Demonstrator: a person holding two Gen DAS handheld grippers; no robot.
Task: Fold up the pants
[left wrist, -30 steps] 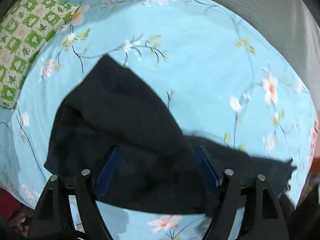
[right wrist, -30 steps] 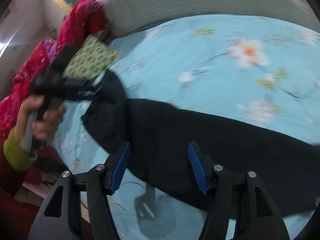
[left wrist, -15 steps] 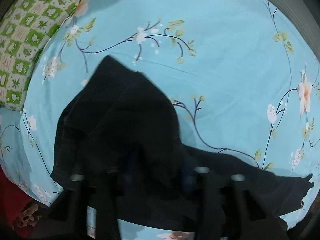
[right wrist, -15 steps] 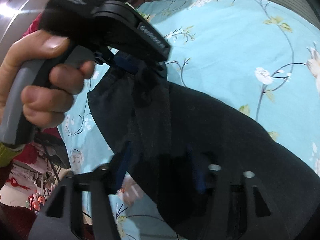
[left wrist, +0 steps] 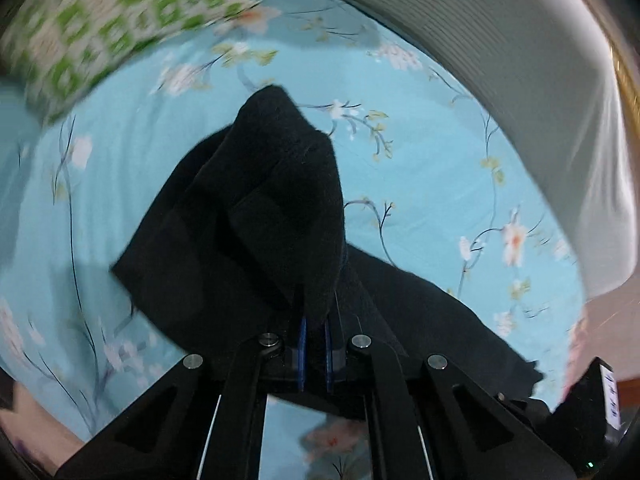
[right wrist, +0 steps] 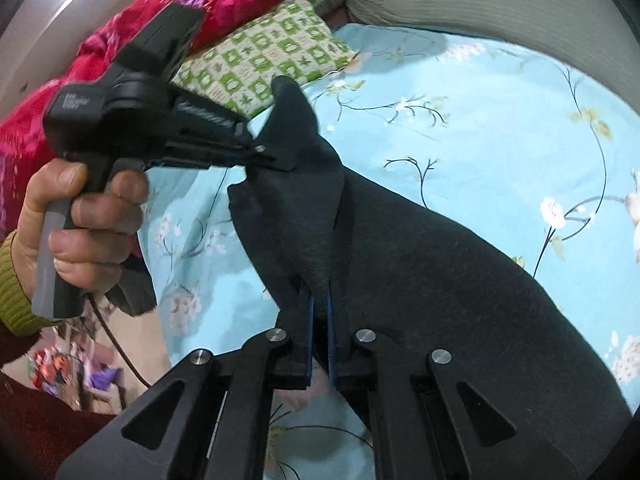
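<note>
The black pants (left wrist: 256,220) lie on a light blue flowered bedsheet (left wrist: 420,184). Their near end is lifted into a peak. My left gripper (left wrist: 314,320) is shut on a fold of the pants, with the blue pads pinching the cloth. My right gripper (right wrist: 319,308) is shut on the pants' edge (right wrist: 304,216) too. The left gripper also shows in the right wrist view (right wrist: 276,158), held in a hand and clamped on the same raised end. The rest of the pants (right wrist: 460,280) runs off to the right along the bed.
A green and white checked pillow (right wrist: 260,68) lies at the head of the bed, with a red quilt (right wrist: 100,64) beside it. A grey ribbed headboard (left wrist: 500,60) borders the far side. The bed's near edge and the floor (right wrist: 72,364) are at lower left.
Both grippers were open above the pants one second ago. They have since closed on the pants' end and lifted it off the sheet into a peak.
</note>
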